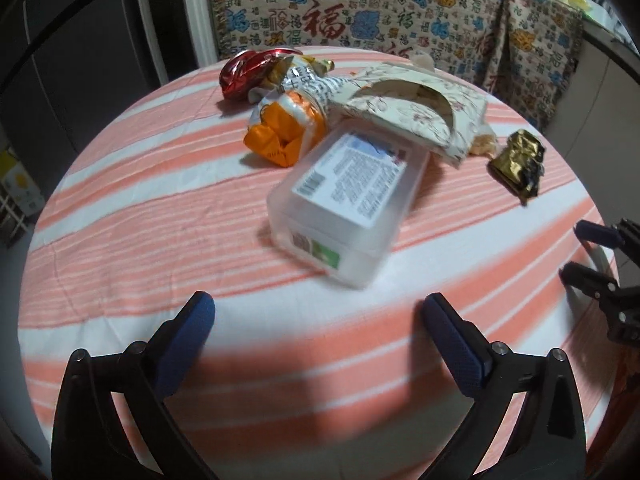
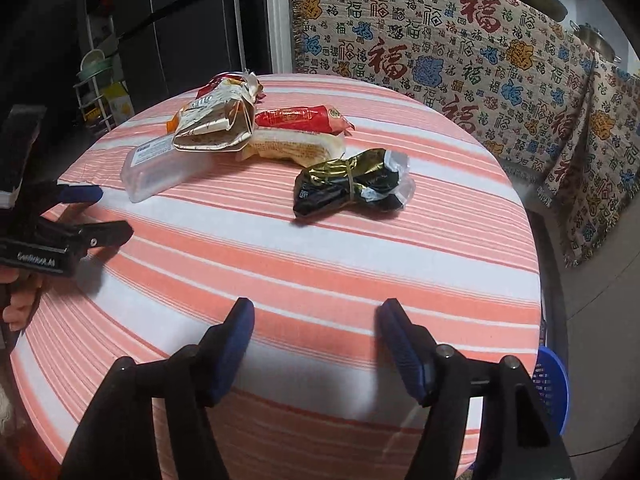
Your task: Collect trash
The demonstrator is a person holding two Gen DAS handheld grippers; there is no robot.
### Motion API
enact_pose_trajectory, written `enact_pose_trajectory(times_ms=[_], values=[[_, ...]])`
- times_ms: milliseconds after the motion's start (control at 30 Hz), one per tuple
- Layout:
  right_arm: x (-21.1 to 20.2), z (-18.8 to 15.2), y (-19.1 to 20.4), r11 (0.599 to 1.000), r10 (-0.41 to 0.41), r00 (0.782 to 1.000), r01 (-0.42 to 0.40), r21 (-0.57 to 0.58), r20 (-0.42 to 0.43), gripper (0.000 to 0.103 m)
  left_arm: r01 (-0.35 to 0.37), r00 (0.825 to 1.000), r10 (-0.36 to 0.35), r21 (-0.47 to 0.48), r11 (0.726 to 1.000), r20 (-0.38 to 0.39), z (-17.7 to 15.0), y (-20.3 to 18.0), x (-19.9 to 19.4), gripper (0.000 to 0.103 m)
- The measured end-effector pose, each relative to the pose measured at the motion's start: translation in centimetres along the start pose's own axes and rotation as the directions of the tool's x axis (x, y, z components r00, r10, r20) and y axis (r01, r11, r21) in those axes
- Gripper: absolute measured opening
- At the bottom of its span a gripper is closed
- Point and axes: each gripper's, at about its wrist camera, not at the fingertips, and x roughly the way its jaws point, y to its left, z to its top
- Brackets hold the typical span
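Note:
Trash lies on a round table with a pink and white striped cloth. A clear plastic box with a label lies just beyond my left gripper, which is open and empty. Behind the box are an orange wrapper, a red crumpled wrapper, a torn cardboard box and a gold-black wrapper. My right gripper is open and empty over the near cloth, short of the black-gold wrapper. A red packet and a cream packet lie further back.
A blanket printed with characters hangs over furniture behind the table. A dark fridge and a small rack stand at the far left. A blue basket sits low beside the table's right edge. A hand holds the left gripper.

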Motion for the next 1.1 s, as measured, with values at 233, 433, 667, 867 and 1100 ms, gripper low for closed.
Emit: enact_pose_trajectory(times_ms=[233,433,667,867,1100], values=[[0.2,0.2,-0.2,1.000,0.000,1.000,0.000,0.002,0.004,0.069,0.098,0.994,-0.099,0.047,0.994,0.034,3.0,0.4,1.5,0.102],[0.5,0.4,-0.2,1.000,-0.014,1.000,0.014,0.010,0.020,0.069,0.184,0.980,-0.183,0.000,0.983,0.075,4.0,1.7,1.4,0.077],[0.8,0.8,-0.5,1.000,-0.007,1.000,0.006,0.019,0.015,0.069,0.142,0.987,-0.138,-0.049,0.989,0.078,1.8,2.3,-0.2,0.074],[1.1,1.1,-0.6,0.999,-0.026,1.000,0.025,0.041,0.010,0.069,0.025,0.999,-0.016,-0.170,0.985,0.051,-2.1,3.6,-2.2,0.068],[1.7,2.2,-1.3,0.992,-0.006,1.000,0.006,0.127,0.002,0.069,0.008,0.999,-0.006,-0.063,0.998,0.041,-2.6,1.7,-2.3,0.084]])
